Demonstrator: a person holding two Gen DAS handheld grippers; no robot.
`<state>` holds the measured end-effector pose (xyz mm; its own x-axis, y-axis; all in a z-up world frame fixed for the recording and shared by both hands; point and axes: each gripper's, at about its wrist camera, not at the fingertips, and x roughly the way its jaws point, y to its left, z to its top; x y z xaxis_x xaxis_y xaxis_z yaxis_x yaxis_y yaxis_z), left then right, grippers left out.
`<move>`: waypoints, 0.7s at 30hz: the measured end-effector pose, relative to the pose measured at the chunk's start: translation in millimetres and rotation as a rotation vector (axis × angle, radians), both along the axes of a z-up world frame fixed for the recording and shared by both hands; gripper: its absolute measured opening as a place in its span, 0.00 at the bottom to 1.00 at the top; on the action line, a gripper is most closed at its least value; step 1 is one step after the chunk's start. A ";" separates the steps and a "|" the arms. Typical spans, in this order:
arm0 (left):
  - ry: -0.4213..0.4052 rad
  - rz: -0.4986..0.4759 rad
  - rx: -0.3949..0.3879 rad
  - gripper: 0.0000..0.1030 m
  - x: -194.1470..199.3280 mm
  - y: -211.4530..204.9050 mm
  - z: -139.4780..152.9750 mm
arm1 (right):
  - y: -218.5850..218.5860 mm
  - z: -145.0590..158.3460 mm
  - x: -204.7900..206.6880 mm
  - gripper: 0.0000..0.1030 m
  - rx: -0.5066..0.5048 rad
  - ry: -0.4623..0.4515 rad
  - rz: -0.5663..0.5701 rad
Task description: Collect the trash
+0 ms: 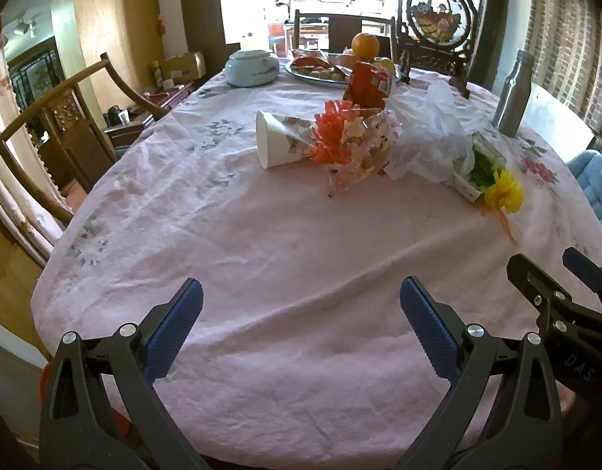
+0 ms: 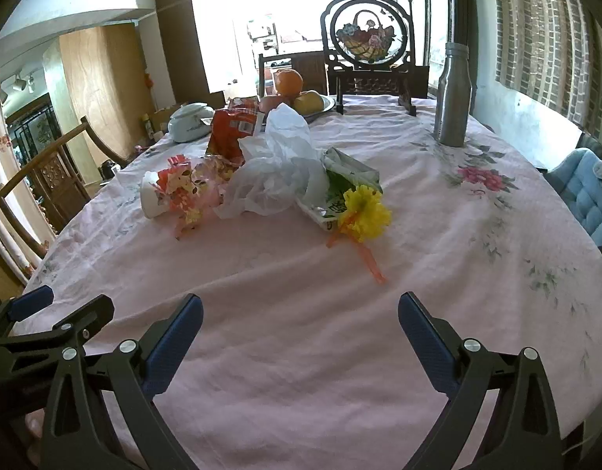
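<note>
Tongs are hanging low over the near edge of the tabletop (image 1: 262, 266), both pairs spread wide and gripping nothing. Left tongs (image 1: 301, 329) and right tongs (image 2: 301, 337) are sitting side by side, each peeking into the other's view, both aiming up the pink cloth at the litter, probably lining up a first pick.

Trash is clustering mid-table, well apart from both tools. A paper cup (image 1: 277, 139) is lying on its side, mouth turned to the left, touching a crinkly clear wrapper (image 1: 359, 149) with an orange ribbon bow. Right beside that, a white plastic bag (image 2: 277, 164) is slumping in a loose, crumpled heap, and it is looking like the natural sack for the rest. A red snack packet (image 2: 228, 137) is standing behind it. To the right, a green-and-white wrapper (image 2: 348, 180) is lying flat with a yellow bow (image 2: 365, 211) at its near end, an orange ribbon trailing toward the camera.

Keepers are staying further back: fruit plate (image 2: 326, 107), lidded ceramic pot (image 1: 252, 66), steel bottle (image 2: 453, 94), framed ornament (image 2: 369, 35).
</note>
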<state>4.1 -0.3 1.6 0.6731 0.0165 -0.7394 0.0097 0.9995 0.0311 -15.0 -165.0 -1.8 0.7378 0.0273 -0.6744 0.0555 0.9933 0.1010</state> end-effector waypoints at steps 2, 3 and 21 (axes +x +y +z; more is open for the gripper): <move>0.000 0.000 -0.001 0.94 -0.3 0.0 0.2 | 0.3 0.4 0.1 0.95 0.000 -0.001 0.000; 0.000 -0.001 0.000 0.94 -0.3 0.0 0.3 | 0.2 0.7 0.7 0.95 0.000 -0.001 0.000; -0.001 -0.001 0.001 0.94 -1.3 -0.5 1.1 | -0.1 0.7 -0.4 0.95 0.003 0.001 0.000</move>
